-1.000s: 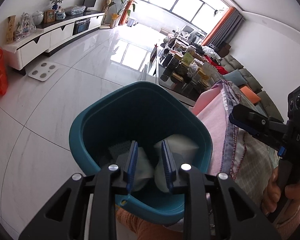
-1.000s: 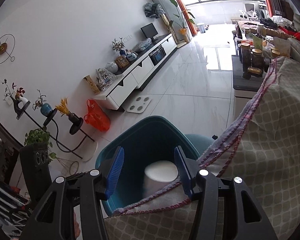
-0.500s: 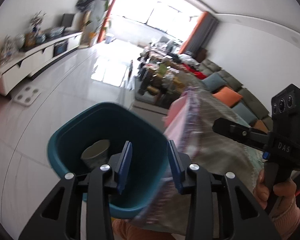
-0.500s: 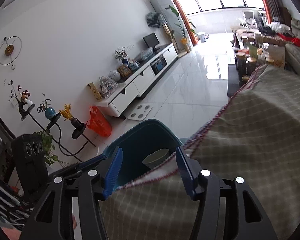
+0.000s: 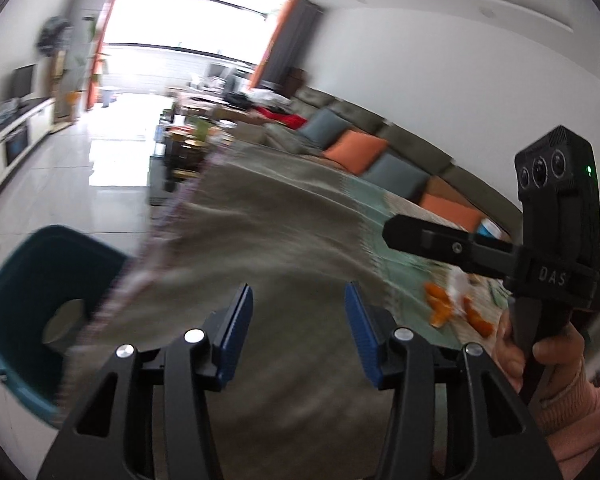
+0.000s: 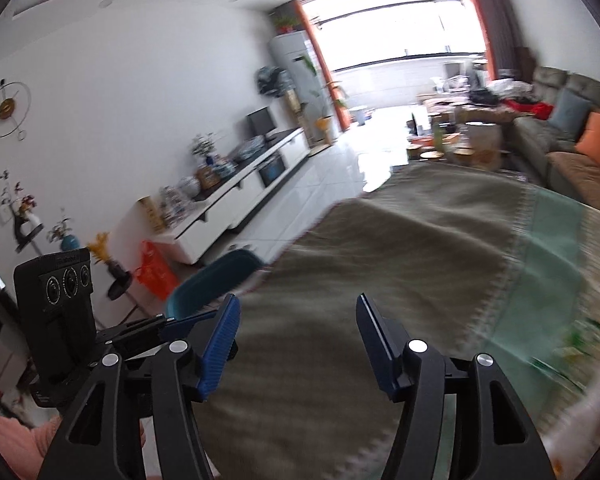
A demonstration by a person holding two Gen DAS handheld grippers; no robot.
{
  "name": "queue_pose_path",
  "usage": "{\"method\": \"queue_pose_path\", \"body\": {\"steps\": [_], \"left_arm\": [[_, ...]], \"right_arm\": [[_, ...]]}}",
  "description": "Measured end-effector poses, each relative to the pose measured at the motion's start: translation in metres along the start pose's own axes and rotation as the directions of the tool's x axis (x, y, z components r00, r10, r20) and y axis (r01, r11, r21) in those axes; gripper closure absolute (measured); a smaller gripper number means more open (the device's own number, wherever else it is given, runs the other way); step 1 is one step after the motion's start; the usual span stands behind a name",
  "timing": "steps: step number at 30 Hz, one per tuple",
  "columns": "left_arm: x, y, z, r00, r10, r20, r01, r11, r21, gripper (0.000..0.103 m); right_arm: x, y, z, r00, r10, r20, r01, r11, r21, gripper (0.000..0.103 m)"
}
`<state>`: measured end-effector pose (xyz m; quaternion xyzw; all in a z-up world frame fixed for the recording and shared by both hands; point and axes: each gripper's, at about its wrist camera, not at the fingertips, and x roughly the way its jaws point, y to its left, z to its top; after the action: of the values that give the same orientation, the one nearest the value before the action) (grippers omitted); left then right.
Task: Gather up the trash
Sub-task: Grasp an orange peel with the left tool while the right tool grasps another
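Observation:
A teal trash bin stands on the floor at the table's left edge, with a pale cup lying inside; its rim also shows in the right wrist view. My left gripper hovers over the grey-green tablecloth, its jaws opening and nothing between them. My right gripper is above the same cloth, jaws opening and empty too. Orange peels and a white scrap lie on the cloth to the right, under the other gripper's body. Blurred litter shows at the right edge.
A white low cabinet with ornaments lines the left wall, an orange bag beside it. A cluttered coffee table stands beyond the cloth. A grey sofa with orange cushions runs along the right wall. White tiled floor lies between.
Both grippers have swung right from above the bin to over the tablecloth. The left jaws have opened wider and the bin has slid to the left edge. The right jaws have widened slightly.

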<state>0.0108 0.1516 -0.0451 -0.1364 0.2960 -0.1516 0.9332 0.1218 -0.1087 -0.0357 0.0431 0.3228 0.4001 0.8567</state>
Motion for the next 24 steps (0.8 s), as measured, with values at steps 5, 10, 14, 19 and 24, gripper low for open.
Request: {"method": "queue_pose_path", "body": {"steps": [5, 10, 14, 19, 24], "left_arm": [[0.031, -0.041, -0.007, 0.994, -0.091, -0.062, 0.095, 0.993, 0.068, 0.054], [0.056, -0.076, -0.013, 0.982, -0.147, -0.119, 0.162, 0.978, 0.128, 0.054], [0.076, -0.096, -0.019, 0.971, -0.178, -0.161, 0.203, 0.968, 0.151, 0.054], [0.094, -0.119, -0.023, 0.961, -0.185, -0.206, 0.223, 0.958, 0.182, 0.054], [0.105, -0.127, -0.025, 0.954, -0.175, -0.242, 0.227, 0.952, 0.206, 0.054]], "right_arm": [[-0.039, -0.033, -0.019, 0.993, -0.114, 0.034, 0.112, 0.992, 0.053, 0.042], [-0.073, -0.066, -0.044, 0.971, -0.239, 0.025, 0.234, 0.965, 0.12, 0.042], [-0.092, -0.097, -0.066, 0.953, -0.304, 0.001, 0.299, 0.937, 0.182, 0.042], [-0.109, -0.118, -0.081, 0.936, -0.353, -0.009, 0.345, 0.91, 0.229, 0.042], [-0.116, -0.126, -0.087, 0.934, -0.358, -0.006, 0.348, 0.903, 0.252, 0.042]]}}
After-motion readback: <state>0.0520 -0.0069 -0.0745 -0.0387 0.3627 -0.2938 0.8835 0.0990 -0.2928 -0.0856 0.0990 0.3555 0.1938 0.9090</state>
